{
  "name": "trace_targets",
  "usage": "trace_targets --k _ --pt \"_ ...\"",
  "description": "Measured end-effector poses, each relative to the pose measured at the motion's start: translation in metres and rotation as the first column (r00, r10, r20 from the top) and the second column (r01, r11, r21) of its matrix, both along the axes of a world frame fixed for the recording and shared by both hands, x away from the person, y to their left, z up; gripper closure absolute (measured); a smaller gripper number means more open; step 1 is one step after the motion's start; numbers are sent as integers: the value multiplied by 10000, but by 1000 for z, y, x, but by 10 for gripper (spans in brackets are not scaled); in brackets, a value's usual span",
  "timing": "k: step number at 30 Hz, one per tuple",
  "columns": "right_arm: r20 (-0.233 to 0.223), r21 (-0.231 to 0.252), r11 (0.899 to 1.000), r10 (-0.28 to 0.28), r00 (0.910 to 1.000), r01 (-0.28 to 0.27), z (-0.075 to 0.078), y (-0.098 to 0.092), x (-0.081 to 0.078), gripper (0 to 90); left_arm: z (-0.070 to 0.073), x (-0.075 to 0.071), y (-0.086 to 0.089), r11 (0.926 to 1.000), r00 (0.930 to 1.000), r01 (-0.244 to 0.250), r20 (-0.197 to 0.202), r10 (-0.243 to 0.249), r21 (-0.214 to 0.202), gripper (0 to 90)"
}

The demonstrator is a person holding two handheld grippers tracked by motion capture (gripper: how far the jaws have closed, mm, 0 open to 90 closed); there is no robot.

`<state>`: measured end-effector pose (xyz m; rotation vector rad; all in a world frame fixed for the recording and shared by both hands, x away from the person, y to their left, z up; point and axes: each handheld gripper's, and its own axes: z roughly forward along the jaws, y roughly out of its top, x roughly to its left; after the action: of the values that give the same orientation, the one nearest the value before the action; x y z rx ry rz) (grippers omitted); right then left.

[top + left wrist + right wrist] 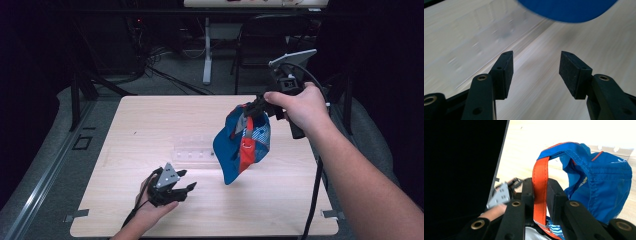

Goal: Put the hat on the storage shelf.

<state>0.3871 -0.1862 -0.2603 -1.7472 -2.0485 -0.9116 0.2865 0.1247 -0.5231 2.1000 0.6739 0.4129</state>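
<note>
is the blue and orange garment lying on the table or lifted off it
Lifted off. The blue garment hangs in the air from the right gripper, whose jaws clamp its orange strap; its lower edge hangs above the table.

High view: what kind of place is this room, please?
Probably a lab or recording workspace, not a home. A bare wooden table stands in a dark room, cables run over the grey floor behind it, and a person holds a claw in each hand, the right claw lifting a blue cloth bag.
</note>
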Motion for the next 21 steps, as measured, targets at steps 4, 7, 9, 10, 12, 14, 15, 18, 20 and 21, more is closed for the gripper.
trace_targets --k 4,7,9,10,12,14,15,18,20,21 --pt "50 62 10000 50 10000 -50 1 1 3 778 10 -8 -30 9996 9984 211 522 -201 -172 451" --pt "139 109 9999 5 9999 -6 0 4 5 778 13 -10 -50 9990 9957 458 812 -455 -17 451" --pt "95 101 9999 9 10000 -10 0 5 7 778 13 -10 -61 9984 9940 549 941 -561 154 451" --pt "108 101 9999 28 9999 -29 0 5 8 777 13 -11 -66 9982 9932 582 998 -596 175 453" --pt "136 171 9999 4 9999 -6 -1 6 10 778 14 -12 -76 9970 9905 710 1158 -740 297 492" --pt "118 171 9999 20 9999 -22 -1 6 10 778 15 -13 -79 9966 9891 761 1242 -793 303 549" --pt "119 132 9999 9 9999 -11 -1 7 11 777 15 -13 -81 9965 9875 788 1346 -821 291 549" --pt "155 154 9999 3 9999 -6 -1 7 11 777 17 -14 -83 9979 9842 578 1658 -618 287 715" --pt "143 175 9998 38 9999 -40 -1 8 11 777 18 -13 -80 9984 9857 473 1605 -517 309 738" --pt "134 170 9998 49 9999 -51 0 8 11 777 18 -12 -77 9981 9861 480 1571 -534 384 795"
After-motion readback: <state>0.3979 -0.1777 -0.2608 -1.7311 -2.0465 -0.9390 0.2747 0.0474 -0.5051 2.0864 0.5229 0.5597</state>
